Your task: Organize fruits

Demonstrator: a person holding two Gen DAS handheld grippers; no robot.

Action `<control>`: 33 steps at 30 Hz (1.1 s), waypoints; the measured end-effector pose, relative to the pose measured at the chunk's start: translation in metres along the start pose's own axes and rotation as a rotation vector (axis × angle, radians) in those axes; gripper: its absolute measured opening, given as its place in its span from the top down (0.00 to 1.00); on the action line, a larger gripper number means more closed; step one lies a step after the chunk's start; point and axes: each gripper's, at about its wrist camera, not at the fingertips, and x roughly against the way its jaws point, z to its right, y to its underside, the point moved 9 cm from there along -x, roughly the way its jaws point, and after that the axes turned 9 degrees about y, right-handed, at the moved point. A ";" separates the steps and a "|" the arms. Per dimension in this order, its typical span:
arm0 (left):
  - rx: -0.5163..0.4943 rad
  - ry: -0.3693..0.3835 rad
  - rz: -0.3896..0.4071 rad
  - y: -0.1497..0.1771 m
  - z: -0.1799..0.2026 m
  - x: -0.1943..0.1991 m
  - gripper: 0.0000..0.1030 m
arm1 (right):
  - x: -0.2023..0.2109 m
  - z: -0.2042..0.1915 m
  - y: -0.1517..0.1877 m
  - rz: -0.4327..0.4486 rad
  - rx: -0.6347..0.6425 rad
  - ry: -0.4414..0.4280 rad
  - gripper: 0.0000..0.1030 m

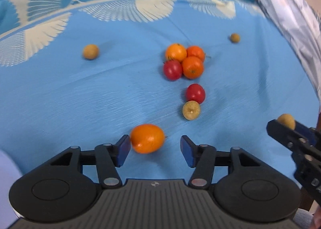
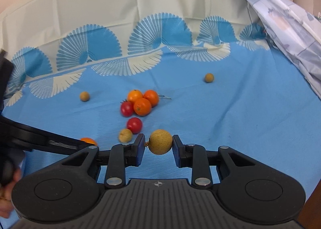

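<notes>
- Blue cloth (image 1: 80,98) with white fan prints lies under all the fruit we see.
- Our left tongs (image 1: 155,149) stand partly apart; an orange fruit (image 1: 147,138) lies on the cloth between them, up against the left pad, with a clear gap to the right pad. No grip on it.
- Our right tongs (image 2: 158,147) are closed on a tan round fruit (image 2: 161,141), one pad pressing each side, and it is held clear of the cloth.
- Just ahead of the left tongs and a little to the right lies a pale tan fruit (image 1: 191,110) touching a red tomato (image 1: 195,93).
- Farther ahead is a cluster: three oranges (image 1: 192,67) and a second tomato (image 1: 172,69), all touching.
- Well ahead to the left sits a lone tan fruit (image 1: 90,51); another small one (image 1: 235,38) lies far ahead to the right.
</notes>
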 end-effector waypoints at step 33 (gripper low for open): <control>0.144 0.077 0.118 0.015 -0.026 0.045 0.44 | -0.014 -0.007 0.003 -0.044 0.022 -0.034 0.70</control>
